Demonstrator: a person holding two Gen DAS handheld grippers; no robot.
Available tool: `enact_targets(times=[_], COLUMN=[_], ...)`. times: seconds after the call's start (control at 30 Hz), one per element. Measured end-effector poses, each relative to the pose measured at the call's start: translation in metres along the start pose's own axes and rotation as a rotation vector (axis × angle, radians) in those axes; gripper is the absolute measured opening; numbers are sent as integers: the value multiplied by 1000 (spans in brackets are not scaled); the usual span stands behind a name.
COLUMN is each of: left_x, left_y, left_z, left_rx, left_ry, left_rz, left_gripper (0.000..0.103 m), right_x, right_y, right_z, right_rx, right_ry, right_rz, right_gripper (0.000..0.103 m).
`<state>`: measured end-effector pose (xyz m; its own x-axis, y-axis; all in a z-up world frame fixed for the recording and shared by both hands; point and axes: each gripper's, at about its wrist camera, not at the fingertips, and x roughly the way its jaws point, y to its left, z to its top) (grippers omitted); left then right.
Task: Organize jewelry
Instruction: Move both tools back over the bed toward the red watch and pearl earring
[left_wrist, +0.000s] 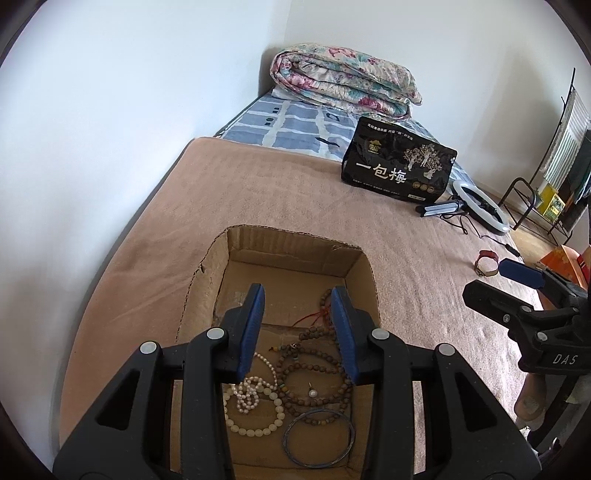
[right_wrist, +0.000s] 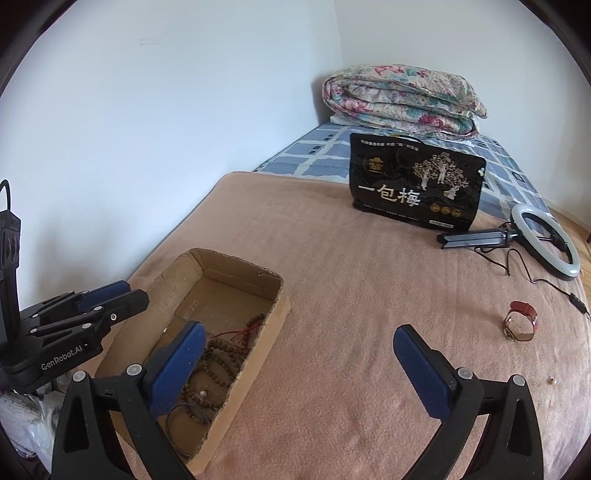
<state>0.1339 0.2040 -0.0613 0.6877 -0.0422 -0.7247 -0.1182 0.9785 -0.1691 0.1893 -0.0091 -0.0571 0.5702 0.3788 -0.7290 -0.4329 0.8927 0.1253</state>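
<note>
We see a pink-brown blanket (right_wrist: 351, 295) spread over the near part of a bed, and beyond it a blue-and-white checked sheet (right_wrist: 317, 155). A folded floral quilt (right_wrist: 402, 99) rests on that sheet in the corner where two white walls (right_wrist: 166, 129) meet. A black snack bag (right_wrist: 415, 181) printed with gold trees and white Chinese characters stands at the blanket's far edge. Just right of it lies a ring light (right_wrist: 546, 243) with its folded tripod legs (right_wrist: 476, 236) and a black cable (right_wrist: 554, 286) trailing across the blanket. Past the bed, a dark metal rack (left_wrist: 543, 192) stands on a wooden floor (left_wrist: 532, 240).
</note>
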Motion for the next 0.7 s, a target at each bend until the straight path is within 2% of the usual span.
enact_targets(times=[0.43,0.7], left_x=[3,2], left_y=[-55,-96], left_z=[-2,-8], left_rx=[104,133], left_ry=[1,1], left_rz=[-38,-120], left_gripper=[38,38], right_x=[-36,-55], right_y=[-70,-118], right_z=[-22,-38], right_rx=[55,133], right_ry=[-33,-39], right_rz=[-151,-192], right_gripper=[103,103])
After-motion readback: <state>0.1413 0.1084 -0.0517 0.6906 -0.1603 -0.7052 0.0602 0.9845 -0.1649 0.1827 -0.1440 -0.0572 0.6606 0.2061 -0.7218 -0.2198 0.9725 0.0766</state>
